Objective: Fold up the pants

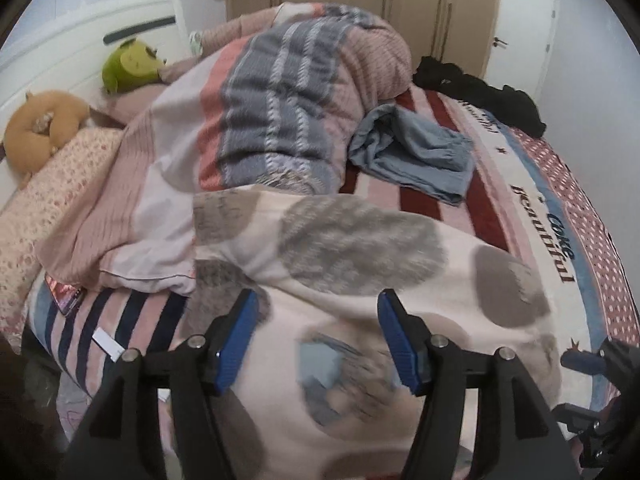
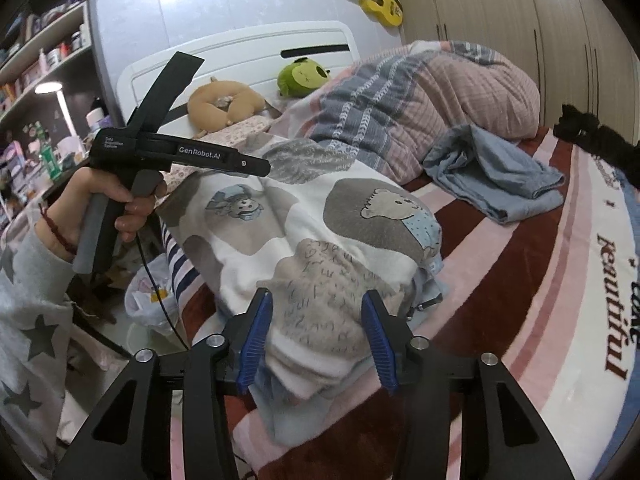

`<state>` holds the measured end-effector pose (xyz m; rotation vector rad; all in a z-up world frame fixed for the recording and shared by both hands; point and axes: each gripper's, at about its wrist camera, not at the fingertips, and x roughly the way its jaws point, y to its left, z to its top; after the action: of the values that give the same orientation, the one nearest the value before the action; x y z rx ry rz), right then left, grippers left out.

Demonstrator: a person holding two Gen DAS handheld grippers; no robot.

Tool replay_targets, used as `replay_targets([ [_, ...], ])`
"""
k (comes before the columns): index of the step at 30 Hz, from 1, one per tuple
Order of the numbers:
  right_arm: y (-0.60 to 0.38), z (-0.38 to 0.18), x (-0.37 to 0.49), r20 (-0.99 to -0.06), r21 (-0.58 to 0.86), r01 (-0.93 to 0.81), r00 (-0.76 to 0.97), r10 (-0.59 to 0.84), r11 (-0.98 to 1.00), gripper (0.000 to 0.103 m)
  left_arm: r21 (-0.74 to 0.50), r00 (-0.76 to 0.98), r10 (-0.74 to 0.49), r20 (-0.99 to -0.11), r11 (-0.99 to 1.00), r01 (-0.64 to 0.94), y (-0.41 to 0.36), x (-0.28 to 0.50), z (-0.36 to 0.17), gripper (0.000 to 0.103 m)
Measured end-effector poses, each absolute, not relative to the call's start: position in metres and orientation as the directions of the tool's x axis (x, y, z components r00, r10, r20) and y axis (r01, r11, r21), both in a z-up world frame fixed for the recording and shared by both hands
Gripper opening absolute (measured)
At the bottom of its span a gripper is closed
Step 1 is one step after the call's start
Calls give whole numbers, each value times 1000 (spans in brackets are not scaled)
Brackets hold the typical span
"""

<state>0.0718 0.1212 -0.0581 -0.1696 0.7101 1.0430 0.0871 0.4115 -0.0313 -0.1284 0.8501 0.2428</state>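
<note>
Folded bear-print pants (image 2: pixel 320 240) lying on the striped blanket (image 2: pixel 520 280) at the near edge of the bed.

Left gripper (image 1: pixel 316 336) hovering over the pants with jaws apart, nothing pinched. Right gripper (image 2: pixel 318 336) straddling the folded end, pads clear of the cloth on both sides. Blue cloth (image 2: pixel 496 176) crumpled farther back beside the heaped quilt (image 2: pixel 420 96).

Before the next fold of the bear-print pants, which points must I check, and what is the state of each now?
1. Left gripper jaws apart, pads off the cloth: ok.
2. Right gripper jaws apart around the folded end: ok.
3. Bear-print pants lying flat, without bunching: not ok, the near end is lumpy.
4. Blue garment apart from the pants: ok.
5. Black garment apart from the pants: ok.
6. Layers below aligned: cannot tell.
</note>
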Motion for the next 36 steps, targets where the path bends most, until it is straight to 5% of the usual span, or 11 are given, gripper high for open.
replay_targets([
  [5, 91, -48, 57, -588, 166, -831, 348, 730, 530, 45, 20, 703, 159, -694, 979, -202, 353, 69, -13, 66],
  [17, -33, -17, 8, -503, 55, -741, 558, 660, 669, 70, 13, 897, 42, -441, 999, -41, 177, 7, 30, 91],
  [25, -118, 7, -35, -375, -44, -577, 766, 522, 816, 101, 4, 961, 58, -272, 998, -59, 100, -45, 27, 102],
  [36, -177, 16, -69, -320, -29, -451, 850, 420, 892, 102, -39, 968, 63, -244, 996, -75, 82, -62, 15, 102],
])
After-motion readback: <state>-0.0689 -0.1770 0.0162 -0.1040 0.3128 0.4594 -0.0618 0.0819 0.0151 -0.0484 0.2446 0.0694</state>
